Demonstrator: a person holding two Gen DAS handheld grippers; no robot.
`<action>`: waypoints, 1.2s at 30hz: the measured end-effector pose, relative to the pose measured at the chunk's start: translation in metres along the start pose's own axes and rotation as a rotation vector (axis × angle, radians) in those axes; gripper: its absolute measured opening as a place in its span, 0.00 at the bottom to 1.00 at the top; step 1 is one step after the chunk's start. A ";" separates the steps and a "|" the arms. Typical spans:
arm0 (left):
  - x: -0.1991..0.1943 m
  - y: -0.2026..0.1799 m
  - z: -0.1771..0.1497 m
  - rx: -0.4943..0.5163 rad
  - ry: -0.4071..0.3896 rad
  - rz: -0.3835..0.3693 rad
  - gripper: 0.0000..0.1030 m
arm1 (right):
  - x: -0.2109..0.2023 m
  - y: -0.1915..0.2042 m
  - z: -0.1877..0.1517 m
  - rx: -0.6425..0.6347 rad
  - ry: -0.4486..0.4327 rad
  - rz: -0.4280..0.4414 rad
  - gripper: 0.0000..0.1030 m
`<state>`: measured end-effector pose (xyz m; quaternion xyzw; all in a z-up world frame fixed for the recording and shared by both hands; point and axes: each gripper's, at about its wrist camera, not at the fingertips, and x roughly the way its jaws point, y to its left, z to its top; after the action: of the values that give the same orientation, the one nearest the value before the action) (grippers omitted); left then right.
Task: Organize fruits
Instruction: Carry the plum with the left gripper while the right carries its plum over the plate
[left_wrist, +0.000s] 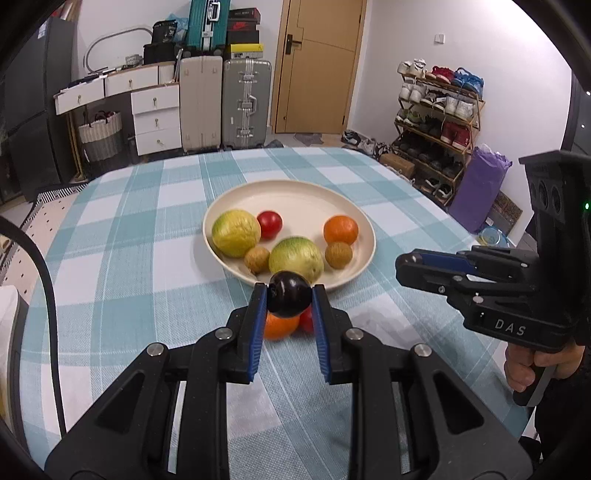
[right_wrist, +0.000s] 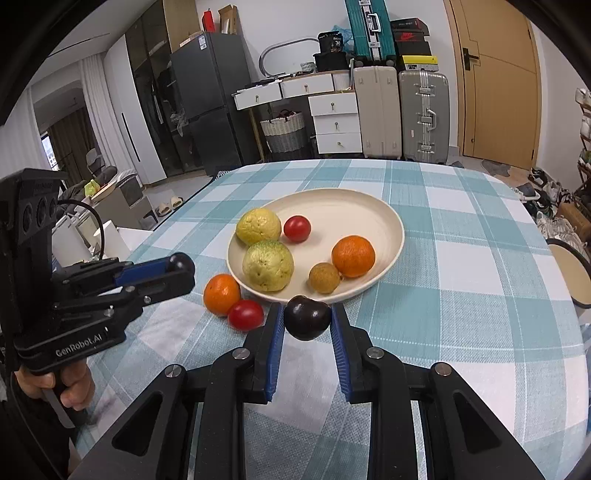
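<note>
dark plum (left_wrist: 289, 298) gripped in left tool (left_wrist: 289, 300), second plum (right_wrist: 307, 322) gripped in right tool (right_wrist: 307, 323)

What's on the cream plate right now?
On the cream round plate: two yellow-green guavas, one red tomato, one orange mandarin, two small brown round fruits. In the right wrist view the near guava hides one brown fruit.

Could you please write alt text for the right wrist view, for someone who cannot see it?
The right tongs grip a dark plum above a checked tablecloth, just short of a cream plate of fruit. An orange and a tomato lie on the cloth beside the plate, and the left tongs hold another dark plum.
</note>
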<state>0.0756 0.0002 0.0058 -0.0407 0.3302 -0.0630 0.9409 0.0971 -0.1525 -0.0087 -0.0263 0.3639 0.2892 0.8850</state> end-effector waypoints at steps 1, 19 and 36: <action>-0.002 0.002 0.003 -0.003 -0.015 0.001 0.21 | 0.000 0.000 0.002 -0.002 -0.004 0.000 0.25; 0.016 0.008 0.040 -0.018 -0.070 -0.004 0.21 | 0.007 -0.023 0.046 0.006 -0.081 -0.007 0.25; 0.078 0.003 0.061 -0.005 -0.038 -0.024 0.21 | 0.050 -0.052 0.060 0.085 -0.088 -0.004 0.25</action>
<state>0.1741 -0.0062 0.0050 -0.0481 0.3117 -0.0725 0.9462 0.1905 -0.1555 -0.0058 0.0234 0.3366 0.2727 0.9010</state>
